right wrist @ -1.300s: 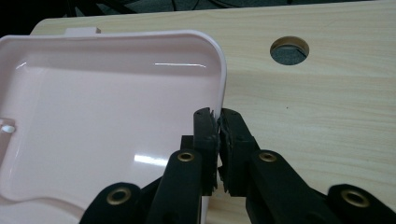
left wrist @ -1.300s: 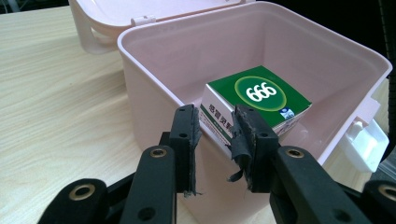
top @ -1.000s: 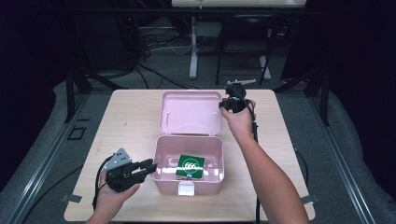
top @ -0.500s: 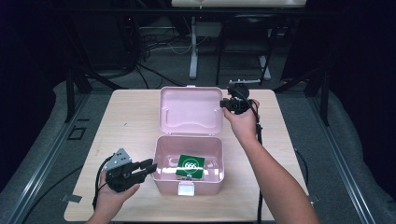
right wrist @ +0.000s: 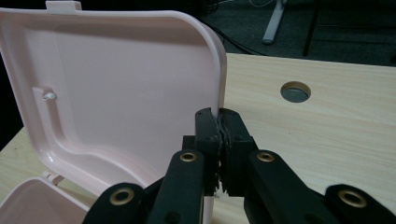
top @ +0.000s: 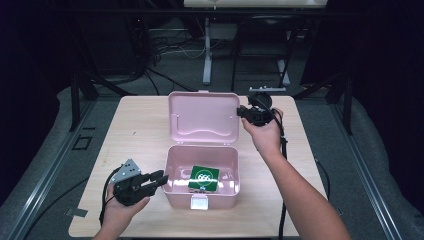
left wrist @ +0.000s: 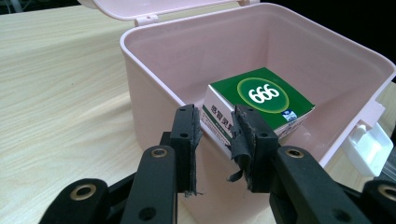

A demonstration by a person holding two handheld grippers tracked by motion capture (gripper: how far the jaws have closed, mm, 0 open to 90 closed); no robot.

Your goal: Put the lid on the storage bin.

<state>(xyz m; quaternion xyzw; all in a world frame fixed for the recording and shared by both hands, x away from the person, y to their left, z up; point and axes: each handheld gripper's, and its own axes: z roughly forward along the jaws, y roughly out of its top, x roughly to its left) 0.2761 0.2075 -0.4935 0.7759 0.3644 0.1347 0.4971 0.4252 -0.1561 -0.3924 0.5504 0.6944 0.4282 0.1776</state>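
Observation:
A pink plastic box (top: 172, 170) stands open near the table's front, with its lid (top: 202, 117) tilted up behind it. A green carton marked 666 (top: 204, 177) lies inside the box. My right gripper (top: 241, 113) is at the lid's right edge, and in the right gripper view its jaws (right wrist: 218, 114) are shut on that thin rim of the lid (right wrist: 116, 93). My left gripper (top: 161, 179) points at the box's left wall. Its jaws (left wrist: 215, 121) stand apart in front of the box rim (left wrist: 154, 51), with nothing pressed between them. The carton (left wrist: 266, 95) lies beyond them.
The box's white latch (top: 199, 202) hangs at the front wall, toward the table's near edge. A round hole (right wrist: 295, 91) is in the light wooden tabletop (top: 140, 125) right of the lid. Dark floor, stands and cables surround the table.
My right gripper has moved a little with the lid's edge, and the lid now stands slightly steeper. The left gripper, box and carton have kept still.

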